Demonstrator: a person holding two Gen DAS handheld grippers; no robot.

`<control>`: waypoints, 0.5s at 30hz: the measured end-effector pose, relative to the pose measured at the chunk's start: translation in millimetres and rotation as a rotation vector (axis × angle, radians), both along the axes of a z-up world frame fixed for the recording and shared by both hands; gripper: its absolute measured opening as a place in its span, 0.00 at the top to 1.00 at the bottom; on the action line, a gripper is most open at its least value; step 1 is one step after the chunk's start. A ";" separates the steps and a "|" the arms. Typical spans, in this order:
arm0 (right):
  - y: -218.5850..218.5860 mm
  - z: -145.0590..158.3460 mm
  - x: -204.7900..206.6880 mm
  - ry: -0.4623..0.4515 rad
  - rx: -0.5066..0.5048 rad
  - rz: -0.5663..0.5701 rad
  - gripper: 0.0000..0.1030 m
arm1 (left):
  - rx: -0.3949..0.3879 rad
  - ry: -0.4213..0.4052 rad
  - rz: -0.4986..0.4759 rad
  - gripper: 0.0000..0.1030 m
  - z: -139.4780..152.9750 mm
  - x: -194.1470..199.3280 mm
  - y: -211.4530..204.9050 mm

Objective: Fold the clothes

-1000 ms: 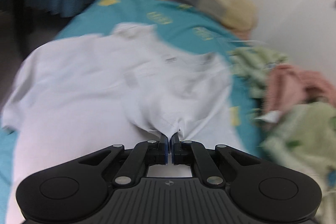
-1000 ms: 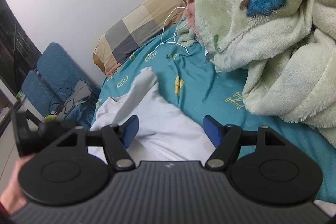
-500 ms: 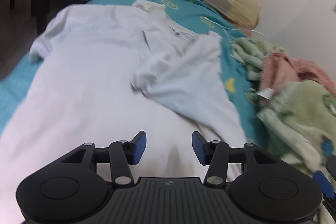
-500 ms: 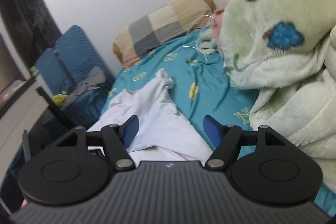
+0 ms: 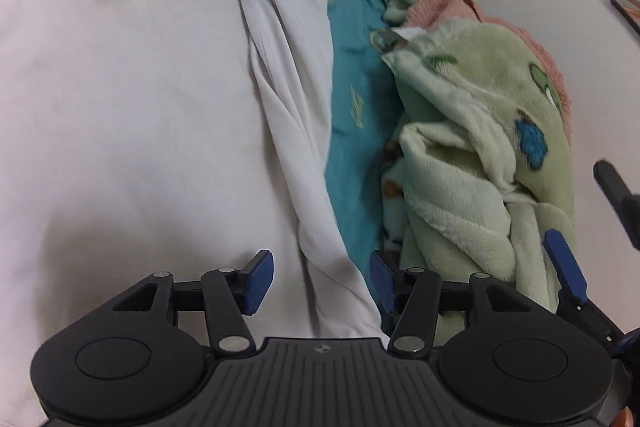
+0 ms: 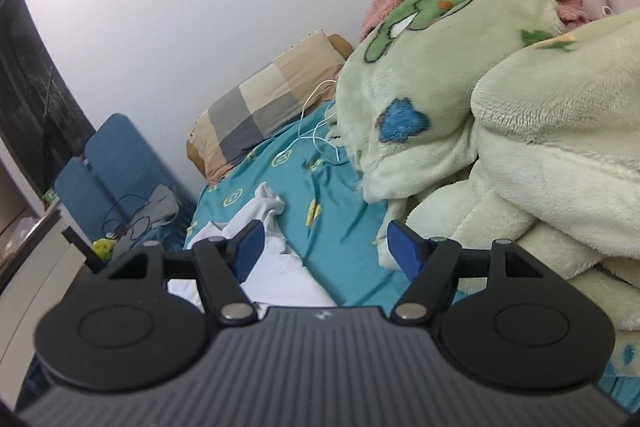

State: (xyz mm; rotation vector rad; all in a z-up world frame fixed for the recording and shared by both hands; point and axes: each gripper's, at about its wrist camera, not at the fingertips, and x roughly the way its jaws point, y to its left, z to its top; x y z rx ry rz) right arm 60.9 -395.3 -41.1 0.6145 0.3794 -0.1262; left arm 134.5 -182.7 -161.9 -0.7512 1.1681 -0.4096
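On the left, the white cotton shirt (image 5: 132, 99) lay spread across the bed, smooth and faintly blotched over its broad body, with one side turned in as a long, softly creased flap running away from me. My left gripper (image 5: 322, 277) hung just above that folded edge with its blue-padded fingers (image 5: 258, 281) spread apart and grasping nothing; the flap's rim passed between them. Beside the shirt ran a strip of teal bedsheet with small yellow motifs (image 5: 352, 99), slightly rumpled. Further right sat a bulky pale-green fleece blanket with cartoon patches (image 5: 472, 155), plush and heaped in thick rolls, with a fuzzy pink blanket (image 5: 448, 1) tucked behind it.

From my right wrist view, the shirt (image 6: 280, 267) showed as a bunched white sleeve and shoulder lying on the sheet (image 6: 332, 223) below my left finger. My right gripper (image 6: 326, 247) was likewise released, fingers (image 6: 404, 249) wide and empty, held over the sheet between the shirt and the fleece (image 6: 500, 155). At the head of the bed rested a checked pillow in beige and grey squares (image 6: 264, 107), and a thin white cable (image 6: 316, 139) curled across the sheet near it.
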 end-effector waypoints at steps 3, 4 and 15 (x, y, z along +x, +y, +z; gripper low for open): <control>-0.7 -5.6 5.0 0.010 -0.001 0.005 0.31 | -0.026 0.012 -0.026 0.60 -11.2 5.3 -11.8; -0.6 -7.5 6.7 0.013 -0.002 0.007 0.31 | -0.032 0.014 -0.036 0.68 -13.4 6.5 -14.8; 4.2 -10.9 9.7 0.021 -0.026 0.015 0.31 | -0.023 -0.008 -0.183 0.96 43.5 15.1 29.7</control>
